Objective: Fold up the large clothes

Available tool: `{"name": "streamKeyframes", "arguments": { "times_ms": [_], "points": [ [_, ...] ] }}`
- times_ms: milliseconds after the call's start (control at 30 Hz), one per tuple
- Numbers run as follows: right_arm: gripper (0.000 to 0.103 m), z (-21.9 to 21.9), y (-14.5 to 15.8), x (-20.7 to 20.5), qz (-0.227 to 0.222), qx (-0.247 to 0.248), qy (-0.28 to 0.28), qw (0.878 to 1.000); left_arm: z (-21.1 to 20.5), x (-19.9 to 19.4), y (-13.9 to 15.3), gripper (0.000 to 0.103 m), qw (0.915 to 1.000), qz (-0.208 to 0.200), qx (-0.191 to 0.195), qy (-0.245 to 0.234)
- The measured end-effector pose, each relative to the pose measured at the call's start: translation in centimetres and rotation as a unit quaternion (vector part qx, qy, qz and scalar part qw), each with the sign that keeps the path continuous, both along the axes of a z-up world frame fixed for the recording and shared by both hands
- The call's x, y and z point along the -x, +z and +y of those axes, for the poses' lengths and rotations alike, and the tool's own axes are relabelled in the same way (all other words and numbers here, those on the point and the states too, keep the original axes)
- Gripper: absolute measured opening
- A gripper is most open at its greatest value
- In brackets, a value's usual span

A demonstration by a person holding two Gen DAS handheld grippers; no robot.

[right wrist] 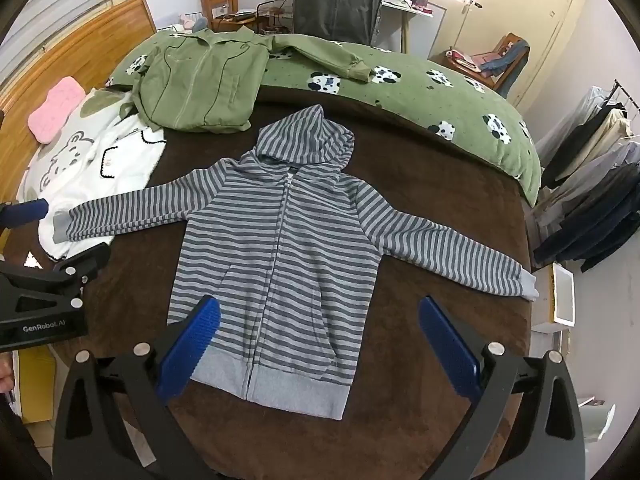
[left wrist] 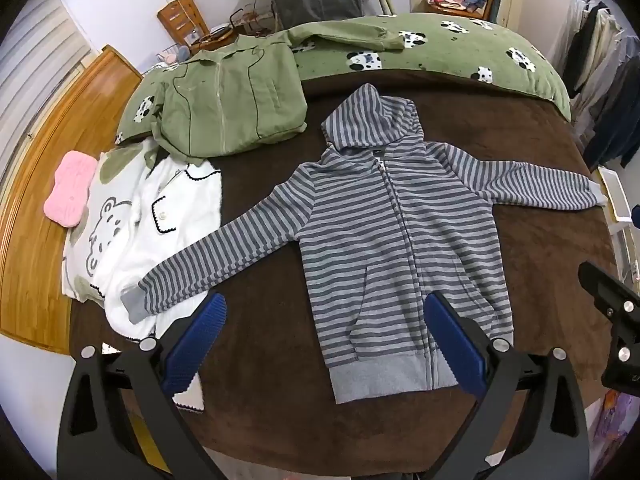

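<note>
A grey striped zip hoodie lies flat, front up, on the brown blanket, both sleeves spread out to the sides; it also shows in the right wrist view. My left gripper is open and empty, hovering above the hoodie's lower left hem. My right gripper is open and empty above the hoodie's lower right hem. The left gripper's body shows at the left edge of the right wrist view.
A green zip jacket lies folded at the back left, next to a white bear-print garment and a pink pad. A green panda duvet runs along the back. A clothes rack stands at the right.
</note>
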State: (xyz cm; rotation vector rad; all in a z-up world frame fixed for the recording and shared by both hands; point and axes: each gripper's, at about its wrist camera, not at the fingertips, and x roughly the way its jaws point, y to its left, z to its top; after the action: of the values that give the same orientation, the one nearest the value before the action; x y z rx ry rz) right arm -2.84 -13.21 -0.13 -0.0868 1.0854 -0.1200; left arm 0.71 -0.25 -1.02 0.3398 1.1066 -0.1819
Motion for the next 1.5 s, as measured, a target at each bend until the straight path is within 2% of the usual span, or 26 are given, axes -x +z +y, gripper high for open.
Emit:
{"name": "streamKeyframes", "arguments": {
  "times_ms": [167, 267, 400, 500, 633, 700, 767, 800, 900, 1000, 1067, 1100, 1167, 1200, 1233, 1267, 1300, 1367, 1433, 1467, 1500],
  "points": [
    [0.097, -0.7, -1.6, -0.9, 0.000, -0.009, 0.004, 1.000, 0.0, 0.1, -0.7, 0.097, 0.9999, -0.013, -0.003, -0.003],
    [0.097, -1.7, -2.2, -1.3, -0.003, -0.013, 0.011, 1.000, -0.5, 0.1, -1.3, 0.097, 0.9996, -0.019, -0.021, -0.002],
    [0.097, -2.1, -2.8, -1.6, -0.003, -0.014, 0.020, 1.000, -0.5, 0.0, -1.7, 0.097, 0.9997, -0.020, -0.008, 0.011],
    [0.097, -2.3, -3.2, -1.8, -0.003, -0.021, 0.027, 0.999, -0.6, -0.3, -2.1, 0.097, 0.9991, -0.032, -0.023, 0.019],
    [0.097, -2.7, -3.9, -2.2, -0.007, -0.031, 0.014, 0.999, 0.1, -1.3, -3.2, 0.097, 0.9995, -0.019, 0.004, 0.024],
    [0.097, -2.4, -4.4, -2.6, -0.011, -0.026, 0.005, 1.000, 1.1, -2.0, -3.7, 0.097, 0.9986, -0.011, 0.032, 0.039],
    [0.097, -1.7, -4.9, -3.1, -0.015, -0.015, 0.003, 1.000, 3.4, -2.9, -4.5, 0.097, 0.9942, 0.005, 0.083, 0.068],
    [0.097, -1.2, -5.2, -3.4, -0.017, -0.009, 0.005, 1.000, 5.3, -3.7, -5.0, 0.097, 0.9893, 0.016, 0.113, 0.091],
    [0.097, 1.8, -6.5, -5.0, -0.014, 0.017, 0.019, 1.000, 10.0, -5.1, -6.5, 0.097, 0.9775, 0.026, 0.151, 0.145],
    [0.097, 5.2, -8.4, -7.3, 0.004, 0.024, 0.028, 0.999, 17.0, -6.7, -8.6, 0.097, 0.9584, 0.021, 0.182, 0.219],
    [0.097, 7.7, -9.7, -8.7, 0.015, 0.018, 0.032, 0.999, 22.9, -7.3, -10.5, 0.097, 0.9338, 0.013, 0.230, 0.274],
    [0.097, 8.9, -10.3, -9.5, 0.018, 0.013, 0.035, 0.999, 26.4, -7.5, -11.8, 0.097, 0.9168, 0.004, 0.251, 0.310],
    [0.097, 11.5, -11.8, -11.1, 0.021, 0.008, 0.041, 0.999, 30.7, -7.8, -13.7, 0.097, 0.8930, -0.007, 0.285, 0.348],
    [0.097, 12.6, -12.5, -11.8, 0.022, 0.009, 0.046, 0.999, 33.8, -7.8, -15.2, 0.097, 0.8734, -0.021, 0.307, 0.378],
    [0.097, 14.2, -13.7, -12.6, 0.027, 0.013, 0.055, 0.998, 35.6, -7.8, -16.3, 0.096, 0.8606, -0.029, 0.321, 0.394],
    [0.097, 15.4, -14.5, -13.3, 0.032, 0.019, 0.062, 0.997, 37.9, -7.8, -17.7, 0.095, 0.8416, -0.041, 0.341, 0.417],
    [0.097, 16.9, -15.6, -14.0, 0.035, 0.027, 0.075, 0.996, 39.2, -7.9, -18.6, 0.093, 0.8287, -0.047, 0.358, 0.428],
    [0.097, 18.8, -17.0, -14.8, 0.039, 0.037, 0.092, 0.994, 42.8, -7.8, -21.3, 0.075, 0.7789, -0.069, 0.422, 0.459],
    [0.097, 20.7, -18.8, -15.8, 0.050, 0.041, 0.110, 0.992, 45.6, -7.9, -24.1, 0.071, 0.7329, -0.073, 0.465, 0.491],
    [0.097, 21.3, -19.5, -16.0, 0.053, 0.042, 0.114, 0.991, 46.6, -8.1, -25.3, 0.071, 0.7169, -0.079, 0.481, 0.499],
    [0.097, 21.9, -20.3, -16.3, 0.059, 0.044, 0.121, 0.990, 47.5, -8.4, -26.2, 0.072, 0.7090, -0.083, 0.482, 0.508]
  ]
}}
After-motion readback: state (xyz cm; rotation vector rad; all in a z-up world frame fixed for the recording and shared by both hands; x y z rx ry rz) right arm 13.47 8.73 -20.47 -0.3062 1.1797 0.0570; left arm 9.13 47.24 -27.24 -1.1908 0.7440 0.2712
